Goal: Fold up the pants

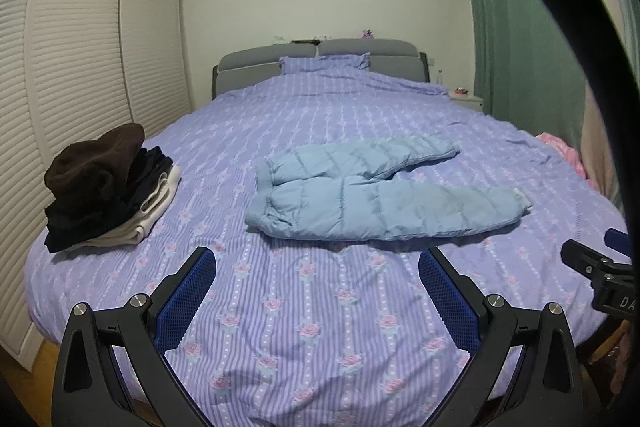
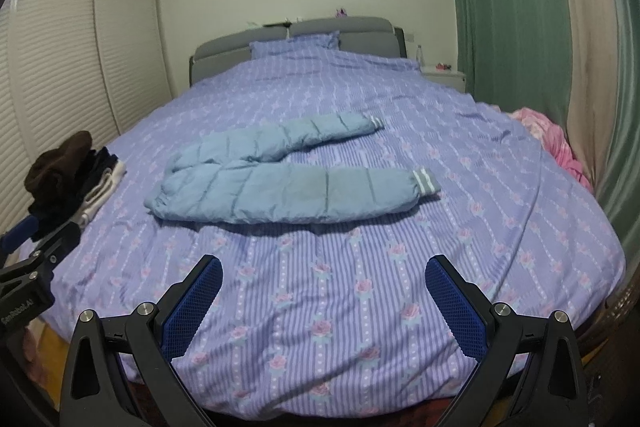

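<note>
Light blue padded pants point(image 1: 372, 195) lie flat on the purple floral bedspread point(image 1: 312, 327), waist to the left, two legs spread to the right with striped cuffs. They also show in the right wrist view point(image 2: 288, 187). My left gripper point(image 1: 316, 267) is open and empty, held above the bed's near edge, short of the pants. My right gripper point(image 2: 322, 273) is open and empty, likewise short of the pants. The right gripper also shows at the right edge of the left wrist view point(image 1: 600, 267).
A pile of folded dark and white clothes point(image 1: 104, 187) sits on the bed's left side. A pink garment point(image 2: 552, 139) lies at the right edge. Louvred wardrobe doors point(image 1: 80, 67) stand left, a green curtain point(image 2: 520, 7) right, a grey headboard point(image 1: 320, 59) far back.
</note>
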A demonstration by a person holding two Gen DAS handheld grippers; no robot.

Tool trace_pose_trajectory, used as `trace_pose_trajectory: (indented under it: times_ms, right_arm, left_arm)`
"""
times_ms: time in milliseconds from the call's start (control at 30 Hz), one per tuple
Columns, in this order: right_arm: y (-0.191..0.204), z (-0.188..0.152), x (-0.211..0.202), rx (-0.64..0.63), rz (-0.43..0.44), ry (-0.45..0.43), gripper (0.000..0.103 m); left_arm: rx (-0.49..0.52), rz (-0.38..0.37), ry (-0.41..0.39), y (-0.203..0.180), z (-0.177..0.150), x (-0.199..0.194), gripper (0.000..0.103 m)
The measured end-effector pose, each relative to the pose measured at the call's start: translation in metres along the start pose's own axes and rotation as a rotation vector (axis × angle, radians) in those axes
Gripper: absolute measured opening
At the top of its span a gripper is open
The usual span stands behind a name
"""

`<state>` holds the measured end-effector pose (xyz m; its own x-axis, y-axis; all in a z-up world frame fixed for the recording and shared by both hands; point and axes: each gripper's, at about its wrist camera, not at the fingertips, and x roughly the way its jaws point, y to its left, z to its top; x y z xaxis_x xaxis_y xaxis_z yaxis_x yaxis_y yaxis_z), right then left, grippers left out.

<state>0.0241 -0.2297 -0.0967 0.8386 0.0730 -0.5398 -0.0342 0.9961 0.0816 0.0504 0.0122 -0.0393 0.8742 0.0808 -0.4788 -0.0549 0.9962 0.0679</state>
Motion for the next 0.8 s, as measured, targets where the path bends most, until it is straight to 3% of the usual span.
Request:
trace_pose_trajectory:
  times_ms: [233, 600, 800]
  right_arm:
    - [-0.011, 0.005, 0.045, 0.039, -0.012, 0.045, 0.103]
    - [-0.032, 0.018, 0.132, 0.192, -0.015, 0.03, 0.103]
    - [-0.039, 0.022, 0.189, 0.26, -0.031, 0.071, 0.102]
  left_arm:
    - [-0.007, 0.018, 0.019, 0.007, 0.005, 0.046, 0.103]
    - [-0.087, -0.042, 0.107, 0.021, 0.013, 0.148, 0.103]
    - [-0.008, -0.057, 0.138, 0.015, 0.008, 0.199, 0.103]
